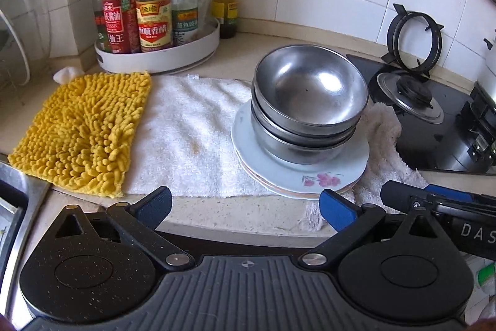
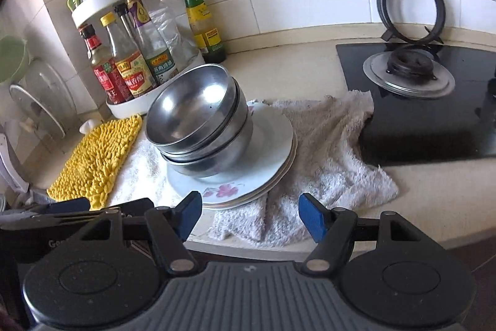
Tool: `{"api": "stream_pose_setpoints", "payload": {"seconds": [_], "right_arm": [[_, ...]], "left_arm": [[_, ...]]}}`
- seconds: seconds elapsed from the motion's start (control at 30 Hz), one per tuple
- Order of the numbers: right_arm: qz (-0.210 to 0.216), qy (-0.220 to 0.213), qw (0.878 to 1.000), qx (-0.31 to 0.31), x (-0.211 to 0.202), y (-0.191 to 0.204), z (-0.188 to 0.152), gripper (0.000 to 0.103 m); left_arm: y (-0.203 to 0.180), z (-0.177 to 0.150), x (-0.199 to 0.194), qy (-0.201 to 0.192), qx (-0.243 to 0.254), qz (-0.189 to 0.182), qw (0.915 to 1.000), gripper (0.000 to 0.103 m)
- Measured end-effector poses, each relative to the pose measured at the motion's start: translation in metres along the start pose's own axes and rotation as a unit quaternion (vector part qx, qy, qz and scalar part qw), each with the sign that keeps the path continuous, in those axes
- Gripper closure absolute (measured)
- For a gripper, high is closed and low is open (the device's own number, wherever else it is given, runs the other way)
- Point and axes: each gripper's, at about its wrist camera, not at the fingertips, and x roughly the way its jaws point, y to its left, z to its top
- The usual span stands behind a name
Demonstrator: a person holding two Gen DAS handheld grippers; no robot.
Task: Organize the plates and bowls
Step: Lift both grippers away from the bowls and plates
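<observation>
Bowls (image 1: pixel 307 101), steel and nested, sat on stacked plates (image 1: pixel 291 172) on the counter's (image 1: pixel 241 216) white towel (image 1: pixel 189 132). Left hand-held gripper (image 1: pixel 245 208) and right hand-held gripper (image 2: pixel 249 216) both hung wide apart, gripping nothing, just short of the plates. Yellow mat (image 1: pixel 83 132) lay alongside.

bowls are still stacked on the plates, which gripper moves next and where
Probably the right hand-held gripper: ease it forward and up to the top steel bowl's rim. Both grippers are open and empty, short of the plates, and the nested bowls must come off first.
</observation>
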Motion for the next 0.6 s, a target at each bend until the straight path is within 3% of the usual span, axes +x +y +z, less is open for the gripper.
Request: {"api": "stream_pose_setpoints", "payload": {"seconds": [0.6], "right_arm": [[0.009,-0.002,1.0,0.012,-0.007,0.01,-0.009,0.013]], "left_arm": [[0.006,-0.008,-0.017,-0.017,0.008,0.016,0.9997,0.004]]}}
